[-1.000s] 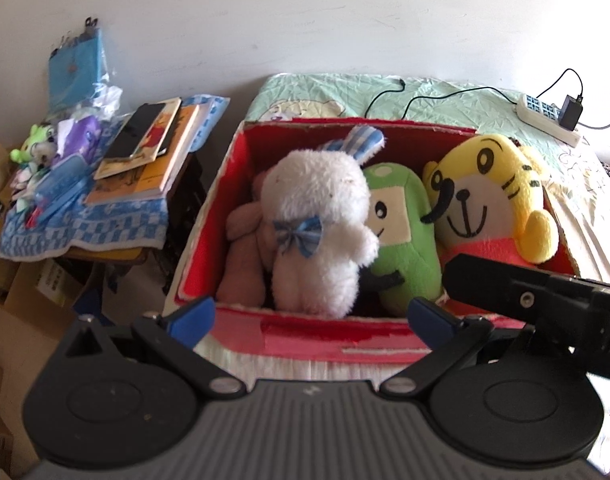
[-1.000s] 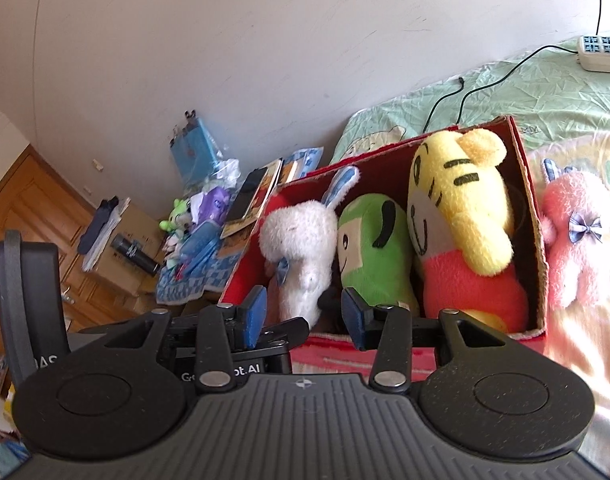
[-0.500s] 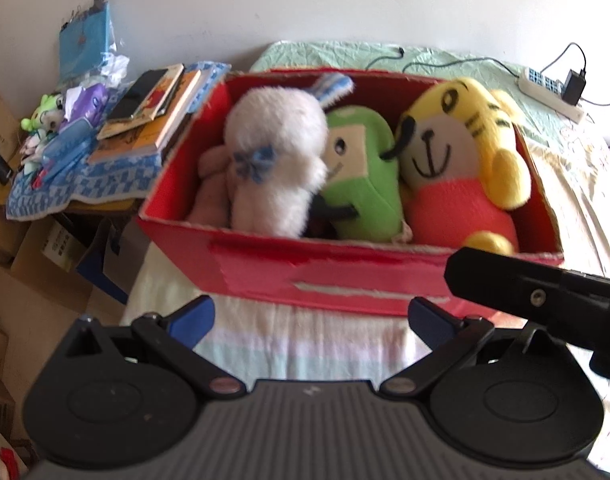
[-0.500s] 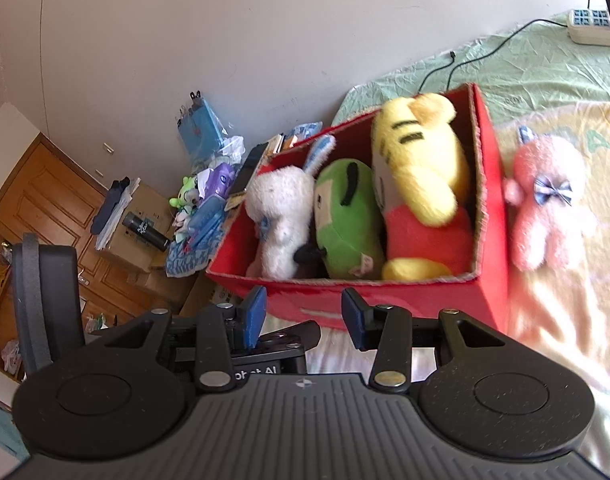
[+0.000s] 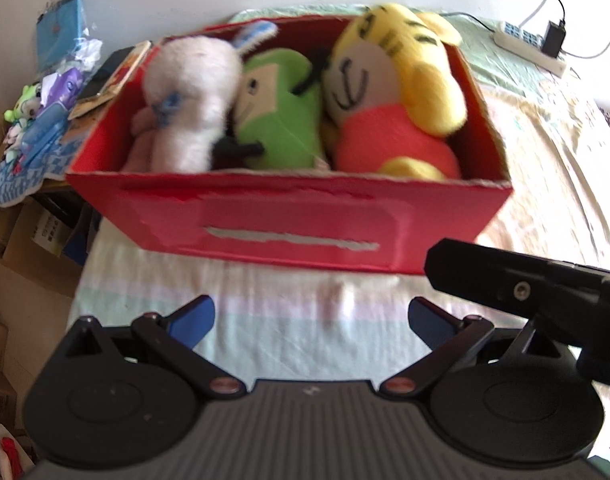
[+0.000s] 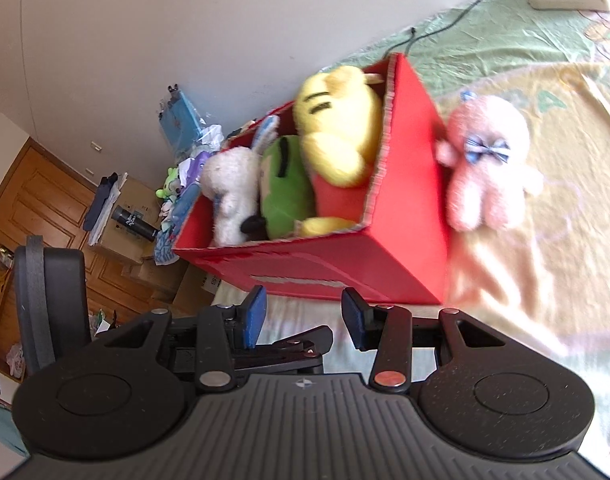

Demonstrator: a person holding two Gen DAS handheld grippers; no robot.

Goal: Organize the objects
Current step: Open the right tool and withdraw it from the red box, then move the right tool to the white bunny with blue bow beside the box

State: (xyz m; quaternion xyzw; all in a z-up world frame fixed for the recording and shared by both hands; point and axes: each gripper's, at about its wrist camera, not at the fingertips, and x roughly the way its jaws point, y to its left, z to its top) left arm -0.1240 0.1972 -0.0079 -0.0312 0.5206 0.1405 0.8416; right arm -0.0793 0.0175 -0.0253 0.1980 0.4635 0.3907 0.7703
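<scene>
- Left gripper point(image 5: 311, 316): jaws spread, empty. Right gripper point(image 6: 303, 316): jaws parted, empty.
- Red box point(image 6: 345, 264) on the bed holds three plush toys.
- Pink plush point(image 6: 487, 160) lies just beside it, probably soft and light; pinch its body.

Red cardboard box point(image 5: 297, 224), torn pale strip on its front, centre frame. Inside: white plush rabbit point(image 5: 189, 96) with blue bow and blue-striped ear; green plush point(image 5: 281, 120) with tan face, black limbs; yellow tiger plush point(image 5: 389, 80), black stripes, coral-red body. Right of box: pink plush point(image 6: 487, 160), blue-checked bow. Blue-and-white checked cloth point(image 5: 21, 176), left edge. Bedsheet point(image 5: 553, 168) pale green and cream.
</scene>
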